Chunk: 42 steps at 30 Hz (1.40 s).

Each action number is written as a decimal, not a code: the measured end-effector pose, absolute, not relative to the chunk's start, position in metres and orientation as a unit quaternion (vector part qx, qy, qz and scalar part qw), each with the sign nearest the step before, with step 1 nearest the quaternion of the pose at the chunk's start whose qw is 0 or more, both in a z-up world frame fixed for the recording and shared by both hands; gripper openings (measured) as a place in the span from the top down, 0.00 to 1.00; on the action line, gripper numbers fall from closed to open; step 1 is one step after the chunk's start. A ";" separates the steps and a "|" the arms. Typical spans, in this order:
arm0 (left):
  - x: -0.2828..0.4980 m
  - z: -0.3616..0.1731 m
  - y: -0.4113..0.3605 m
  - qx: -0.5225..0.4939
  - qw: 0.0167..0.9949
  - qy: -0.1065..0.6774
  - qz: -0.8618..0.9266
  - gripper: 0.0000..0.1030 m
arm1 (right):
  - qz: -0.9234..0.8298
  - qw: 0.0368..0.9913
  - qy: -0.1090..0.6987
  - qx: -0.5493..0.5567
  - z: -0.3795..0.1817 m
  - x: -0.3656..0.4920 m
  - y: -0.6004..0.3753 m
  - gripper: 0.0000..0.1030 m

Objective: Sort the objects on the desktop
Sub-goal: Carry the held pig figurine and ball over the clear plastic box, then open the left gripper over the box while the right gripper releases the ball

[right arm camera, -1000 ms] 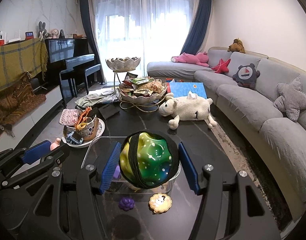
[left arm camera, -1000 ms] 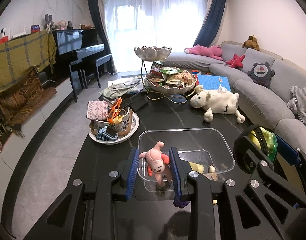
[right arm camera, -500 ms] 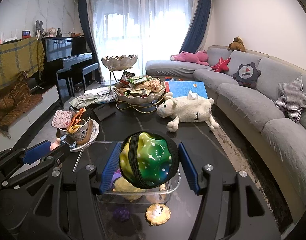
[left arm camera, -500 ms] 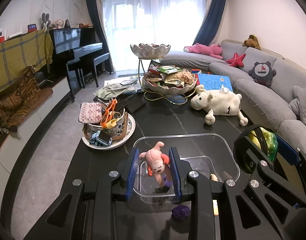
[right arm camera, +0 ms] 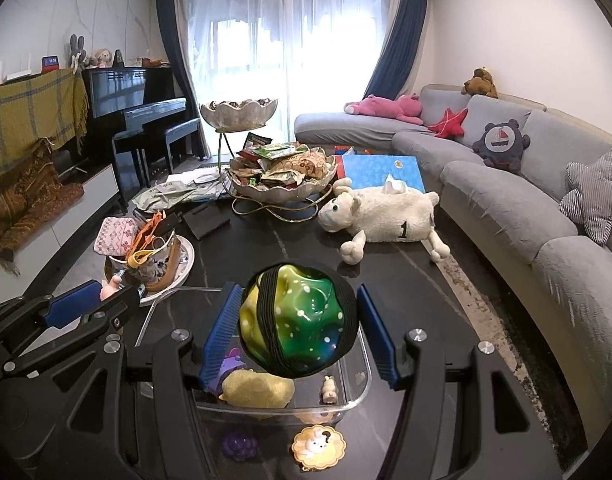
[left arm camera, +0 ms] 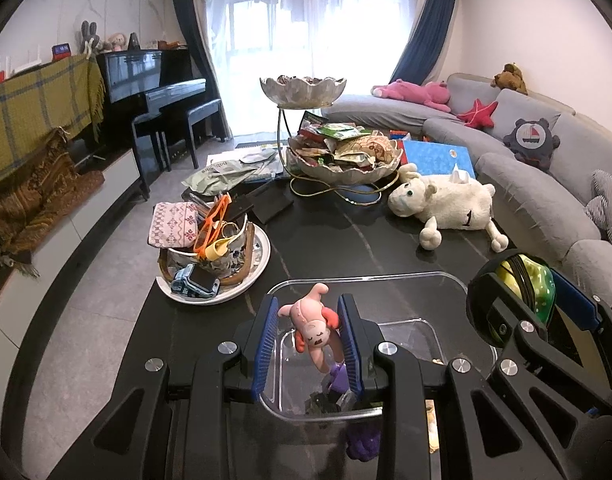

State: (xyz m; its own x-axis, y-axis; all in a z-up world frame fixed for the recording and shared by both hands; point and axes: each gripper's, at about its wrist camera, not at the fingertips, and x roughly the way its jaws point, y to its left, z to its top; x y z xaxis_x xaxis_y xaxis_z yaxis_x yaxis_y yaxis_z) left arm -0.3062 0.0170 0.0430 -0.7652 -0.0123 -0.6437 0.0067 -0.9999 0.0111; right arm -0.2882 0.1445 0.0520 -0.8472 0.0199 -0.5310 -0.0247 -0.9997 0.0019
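My left gripper [left arm camera: 308,340] is shut on a pink figure toy [left arm camera: 312,328], which hangs head down over the near end of a clear plastic container [left arm camera: 366,278]. My right gripper [right arm camera: 298,334] is shut on a green-yellow ball [right arm camera: 302,316] wrapped in a black band, and holds it above the same container [right arm camera: 360,360]. Inside lie a yellow toy [right arm camera: 258,390], a tiny figurine [right arm camera: 328,390] and a purple piece [right arm camera: 230,364]. A purple berry toy [right arm camera: 238,444] and a round cookie-like badge [right arm camera: 318,444] rest on the black table [right arm camera: 306,240] in front of it.
A plate [left arm camera: 262,256] with a bowl of glasses and a pouch stands left of the container. Behind it lie a white plush sheep [left arm camera: 446,204] and a two-tier snack stand [left arm camera: 342,160]. A grey sofa [left arm camera: 546,184] runs along the right, a piano [left arm camera: 158,80] at the back left.
Both grippers have moved forward over the container, each still holding its toy. The container and the loose items on the table now sit lower and closer in both views.
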 end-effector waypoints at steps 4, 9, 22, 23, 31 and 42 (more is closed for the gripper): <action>-0.315 0.039 0.019 0.345 0.005 -0.005 -0.939 0.73 | 0.959 0.011 0.005 -0.282 0.047 -0.299 0.147 0.44; -0.327 0.031 0.022 0.353 0.005 -0.008 -0.936 0.73 | 0.957 0.012 0.007 -0.289 0.039 -0.310 0.149 0.44; -0.350 0.004 0.026 0.376 0.009 -0.016 -0.926 0.73 | 0.948 0.016 0.005 -0.317 0.011 -0.334 0.154 0.44; -0.352 0.001 0.027 0.380 0.009 -0.018 -0.925 0.73 | 0.947 0.017 0.005 -0.320 0.009 -0.336 0.154 0.44; -0.361 -0.007 0.029 0.393 0.008 -0.025 -0.919 0.73 | 0.944 0.016 0.010 -0.329 -0.001 -0.342 0.156 0.44; -0.358 0.000 0.026 0.398 0.011 -0.043 -0.916 0.64 | 0.938 0.003 0.015 -0.347 0.004 -0.344 0.156 0.42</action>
State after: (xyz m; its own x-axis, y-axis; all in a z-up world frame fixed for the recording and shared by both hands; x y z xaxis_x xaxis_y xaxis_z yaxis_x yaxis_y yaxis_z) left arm -0.3579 0.0257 -0.0004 -0.6827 -0.0534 -0.7287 -0.0149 -0.9961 0.0869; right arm -0.3444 0.1564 0.0040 -0.7598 -0.0054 -0.6502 -0.0152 -0.9995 0.0260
